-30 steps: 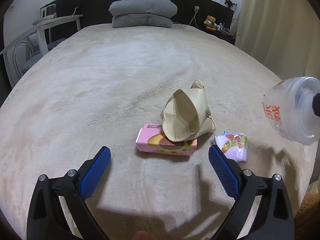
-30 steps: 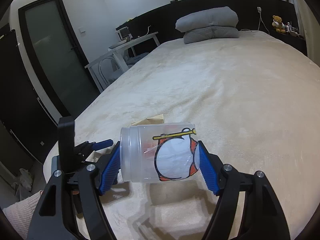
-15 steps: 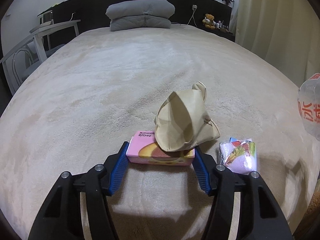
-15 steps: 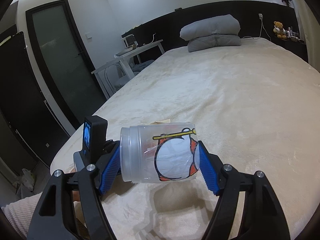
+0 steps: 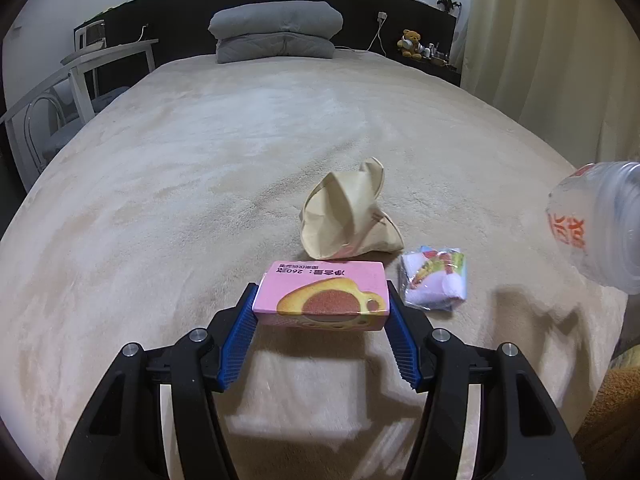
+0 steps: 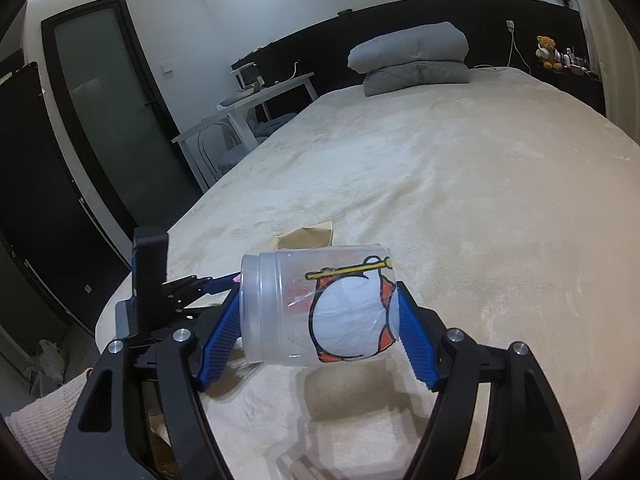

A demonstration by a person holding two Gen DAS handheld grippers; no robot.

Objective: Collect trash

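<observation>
Pink cardboard fills the left hand-held gripper (image 5: 322, 316): a small pink box (image 5: 324, 294) printed with a brown bun sits clamped between the blue pads, lifted clear of the beige bed (image 5: 200, 184), its shadow on the cover below. The box's long axis runs crosswise from one pad to the other, its broad printed face turned up and its print reading upside down toward the camera. The jaws closed on it within the last second and now press on both short ends. Just beyond it a crumpled tan paper bag (image 5: 348, 216) stands on the bed, and a small white snack packet (image 5: 436, 278) lies to its right, close to the box.

The right hand-held gripper (image 6: 318, 318) grips a clear plastic jar (image 6: 316, 308) lying on its side above the bed, its long axis also crosswise, threaded mouth to the left, base to the right, cartoon label facing the camera. Grey pillows (image 5: 276, 32) lie stacked at the headboard.
</observation>
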